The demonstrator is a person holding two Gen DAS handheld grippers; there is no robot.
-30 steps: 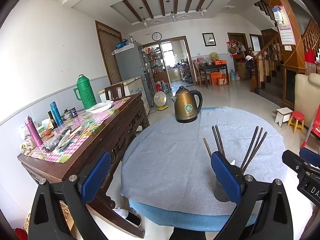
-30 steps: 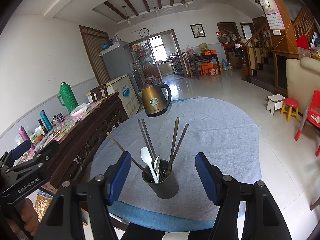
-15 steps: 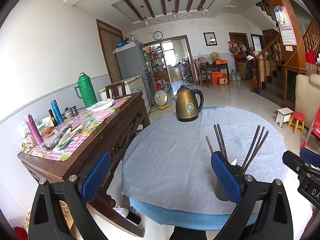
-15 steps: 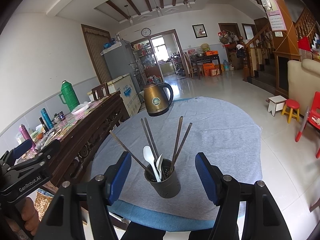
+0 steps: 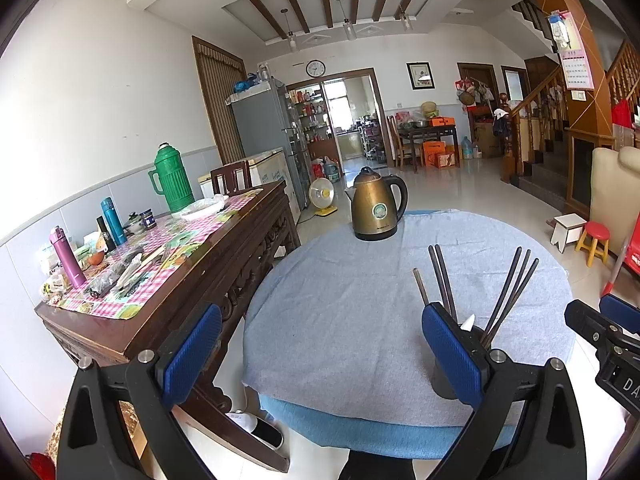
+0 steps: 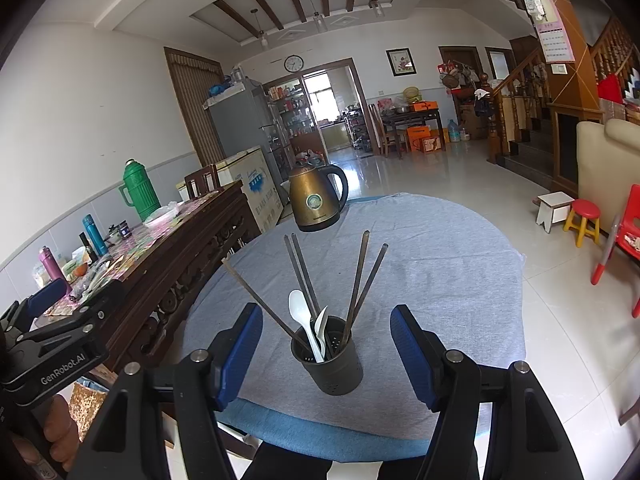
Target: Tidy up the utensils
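Observation:
A dark utensil holder [image 6: 334, 364] stands near the front edge of the round table with its grey cloth [image 6: 440, 264]. It holds several dark chopsticks [image 6: 358, 280] and two white spoons [image 6: 304, 320]. My right gripper [image 6: 326, 356] is open and empty, its blue pads on either side of the holder and a little nearer to me. My left gripper [image 5: 320, 356] is open and empty, left of the holder [image 5: 452, 364], whose body is partly hidden behind the right pad. The chopsticks [image 5: 508, 292] stick up above it.
A bronze electric kettle [image 5: 376, 204] stands at the table's far side. A dark wooden sideboard [image 5: 192, 264] with flasks and clutter lies to the left. Stools and red chairs [image 6: 584, 220] stand on the tiled floor to the right.
Both grippers have drifted slightly; the holder sits a little higher in the right wrist view. Both stay open and nothing was grasped.

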